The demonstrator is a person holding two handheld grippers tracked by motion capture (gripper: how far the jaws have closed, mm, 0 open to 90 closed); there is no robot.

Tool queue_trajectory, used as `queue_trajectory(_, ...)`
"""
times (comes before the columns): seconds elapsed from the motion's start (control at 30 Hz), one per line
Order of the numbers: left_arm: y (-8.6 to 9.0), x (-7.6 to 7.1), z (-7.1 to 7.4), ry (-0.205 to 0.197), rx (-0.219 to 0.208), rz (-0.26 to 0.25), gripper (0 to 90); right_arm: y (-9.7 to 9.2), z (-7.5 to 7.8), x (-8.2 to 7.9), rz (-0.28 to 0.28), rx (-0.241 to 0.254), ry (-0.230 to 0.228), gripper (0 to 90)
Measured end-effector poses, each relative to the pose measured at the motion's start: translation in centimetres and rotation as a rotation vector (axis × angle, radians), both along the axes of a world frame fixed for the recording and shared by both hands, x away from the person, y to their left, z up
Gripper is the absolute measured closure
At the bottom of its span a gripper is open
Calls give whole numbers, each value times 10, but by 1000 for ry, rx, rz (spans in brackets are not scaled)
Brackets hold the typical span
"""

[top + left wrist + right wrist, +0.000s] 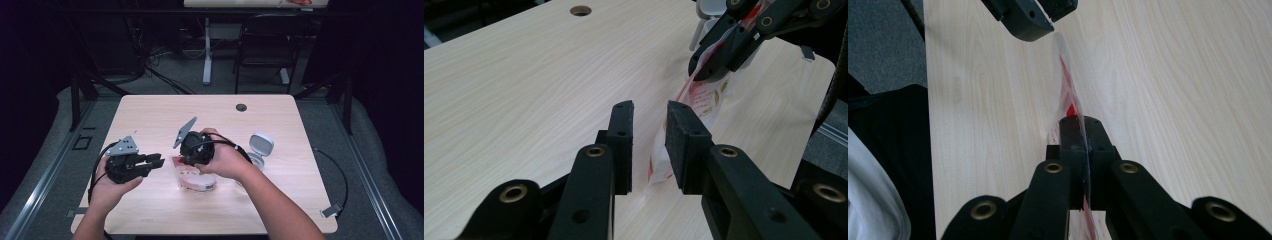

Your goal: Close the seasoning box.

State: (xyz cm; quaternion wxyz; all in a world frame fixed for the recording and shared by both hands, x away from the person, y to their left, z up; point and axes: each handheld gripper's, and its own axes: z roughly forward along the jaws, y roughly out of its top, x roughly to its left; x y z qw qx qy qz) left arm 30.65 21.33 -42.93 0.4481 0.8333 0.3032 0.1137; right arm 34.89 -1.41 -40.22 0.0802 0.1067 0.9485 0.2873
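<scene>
Two claws, one plastic packet, and right now only one of them actually has it. The right claw (1082, 135) is clamped fully together on the edge of the clear red-and-white printed packet (196, 180), with the film pinched flat between its pads; you can see the sheet running edge-on straight out from the jaws in the right gripper view. The packet sits low over the light wooden surface (150, 110), near the person's side of it and about in the middle, with the right hand (225, 161) over it.

The left claw (649, 145) is the odd one out: its jaws stand partly apart with a clear gap, and the near end of the packet (661, 160) sits right at that gap, close to the right-hand pad, but I can't see either pad pressing on it. So I'd call it lined up, not gripping.

My read is that this is the "get a second grip" step, probably to pull the packet open or tear it. Next move would be nudging the left claw forward so the film sits properly between the pads, then squeezing shut before any pulling. Thin film is floppy, so it could easily slip out sideways.

Off to the right there's a small white flip-lid container (260, 149), open, not involved yet.
</scene>
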Motion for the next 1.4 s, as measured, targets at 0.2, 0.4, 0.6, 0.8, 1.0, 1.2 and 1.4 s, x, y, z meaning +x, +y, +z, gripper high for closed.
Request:
queue_trajectory(0.2, 0, 0, -1, 1, 1, 0, 730, -1, 0, 0, 5, 3, -5, 898)
queue_trajectory(0.4, -1, 1, -2, 4, -1, -5, 700, -5, 1, 0, 2, 5, -13, 900)
queue_trajectory(0.6, -3, 1, -4, 8, -9, -17, 660, -11, 4, -3, 2, 16, -19, 900)
queue_trajectory(0.8, -5, 1, -4, 4, -5, -27, 638, -16, 9, -7, 6, 38, -26, 900)
queue_trajectory(1.0, -7, 1, -6, 1, -2, -32, 632, -20, 14, -10, 7, 61, -38, 900)
queue_trajectory(1.2, -9, 1, -9, -4, 6, -41, 633, -24, 18, -12, 4, 70, -47, 900)
queue_trajectory(1.4, -13, 2, -13, 6, -7, -54, 633, -30, 22, -13, 0, 88, -49, 900)
